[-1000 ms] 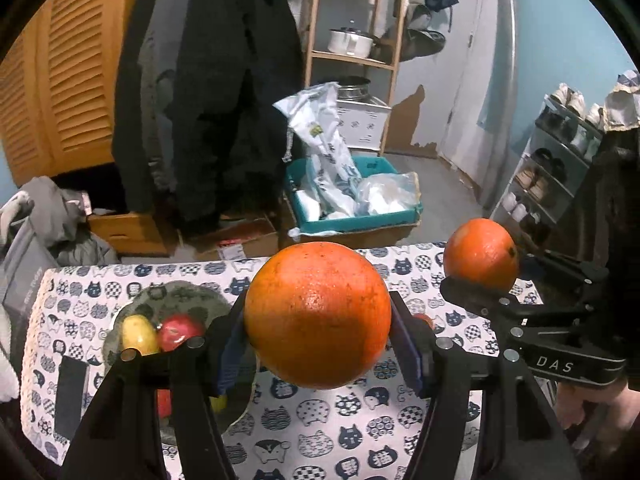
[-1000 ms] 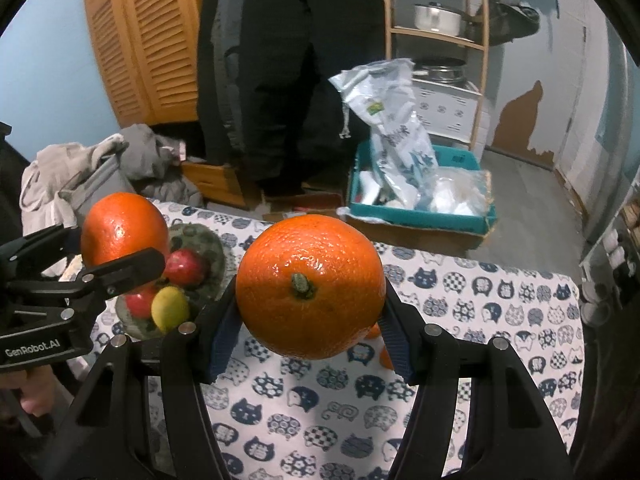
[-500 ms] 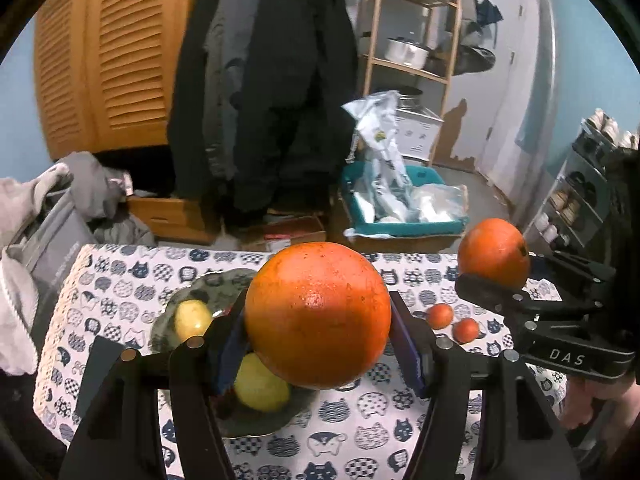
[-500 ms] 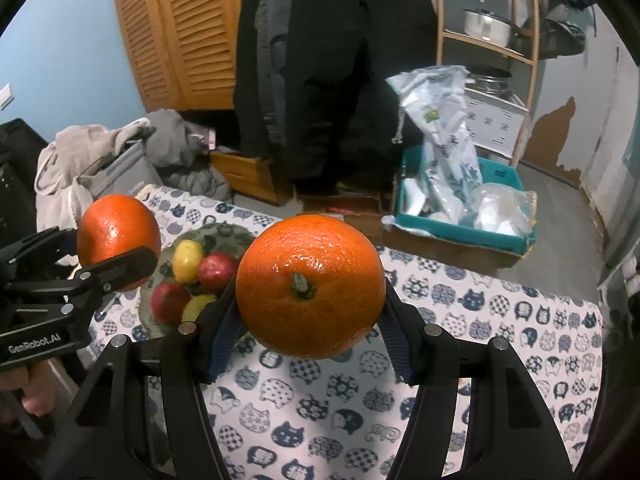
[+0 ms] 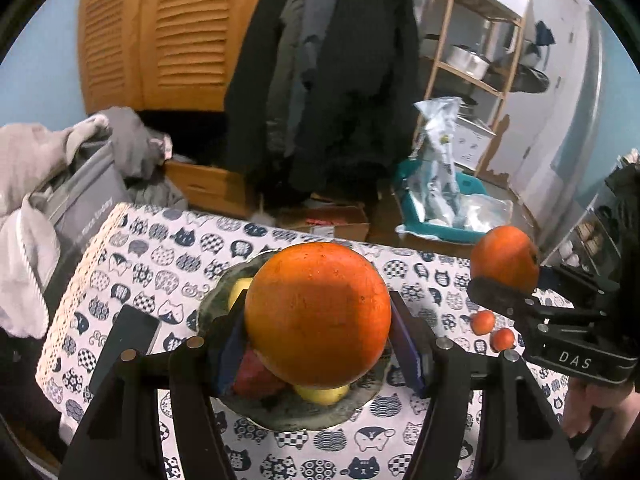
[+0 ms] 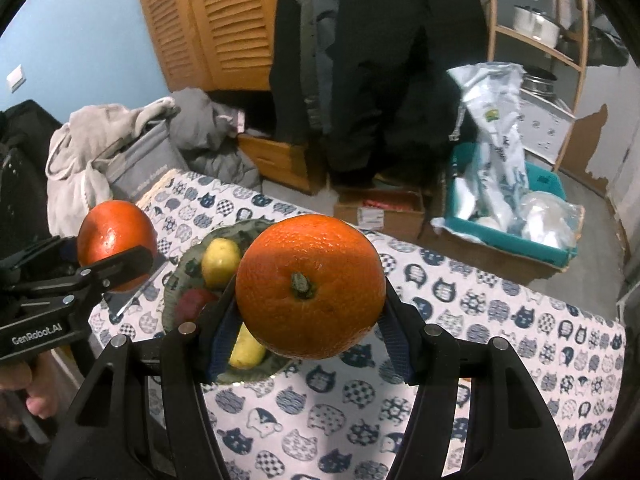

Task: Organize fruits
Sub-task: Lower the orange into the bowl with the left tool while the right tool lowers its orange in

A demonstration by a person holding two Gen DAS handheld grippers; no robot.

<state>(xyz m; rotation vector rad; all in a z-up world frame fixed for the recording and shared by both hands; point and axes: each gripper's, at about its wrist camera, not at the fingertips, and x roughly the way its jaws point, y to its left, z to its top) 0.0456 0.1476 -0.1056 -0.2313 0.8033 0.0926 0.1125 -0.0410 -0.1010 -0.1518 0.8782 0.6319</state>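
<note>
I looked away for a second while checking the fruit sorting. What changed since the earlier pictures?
Both tools have carried their fruit toward the dark green bowl: the left tool with its round orange now hangs over it, the right tool with its stemmed orange close beside. Nothing was released or picked up; both grips are unchanged.

The big orange (image 5: 318,314) in the left wrist view blocks most of the green plate (image 5: 280,414), so the red fruit (image 5: 254,376) and yellow fruit (image 5: 322,394) under it only peek out. Same in the right view: the other orange (image 6: 310,288) covers part of the plate's fruit. Shelf stuff is too blurry to tell.
</note>
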